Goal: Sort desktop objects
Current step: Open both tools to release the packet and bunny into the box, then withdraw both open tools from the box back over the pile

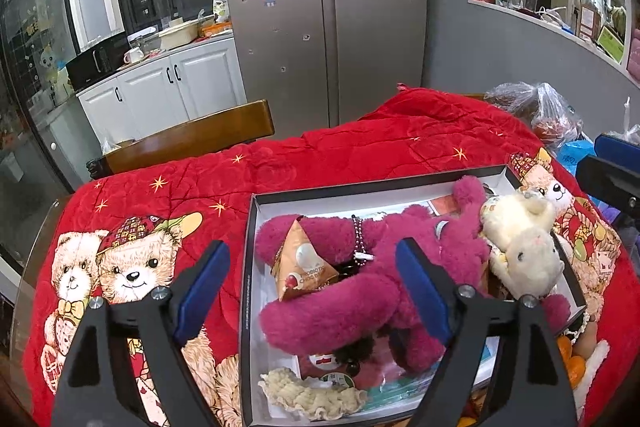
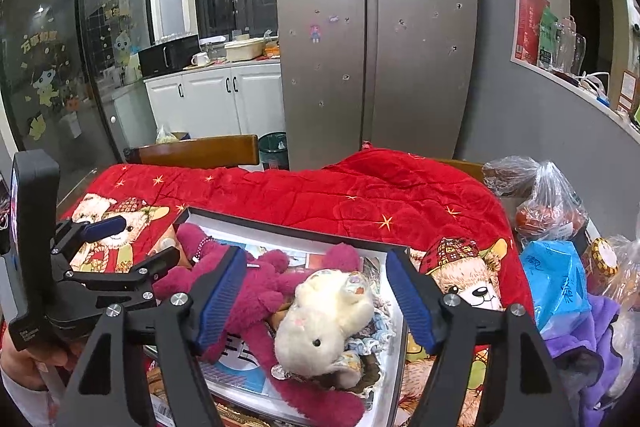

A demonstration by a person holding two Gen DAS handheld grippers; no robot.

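A shallow black-rimmed box (image 1: pixel 360 187) (image 2: pixel 280 223) lies on a red bear-print blanket (image 1: pixel 360 143). In it lie a magenta plush bear (image 1: pixel 340 311) (image 2: pixel 256 291), a cream plush rabbit (image 1: pixel 524 247) (image 2: pixel 324 323), a triangular snack packet (image 1: pixel 300 263), a bead chain (image 1: pixel 357 235) and a cream knitted piece (image 1: pixel 312 395). My left gripper (image 1: pixel 316 287) is open above the box's left half, over the bear. My right gripper (image 2: pixel 316 299) is open above the rabbit, holding nothing. The left gripper also shows in the right wrist view (image 2: pixel 132 243).
Plastic bags of food (image 2: pixel 548 203), a blue packet (image 2: pixel 556 283) and a purple cloth (image 2: pixel 592 347) crowd the table's right side. Oranges (image 1: pixel 568 359) lie right of the box. A wooden chair back (image 1: pixel 192 139) stands behind the table. A fridge (image 2: pixel 376 39) and cabinets are beyond.
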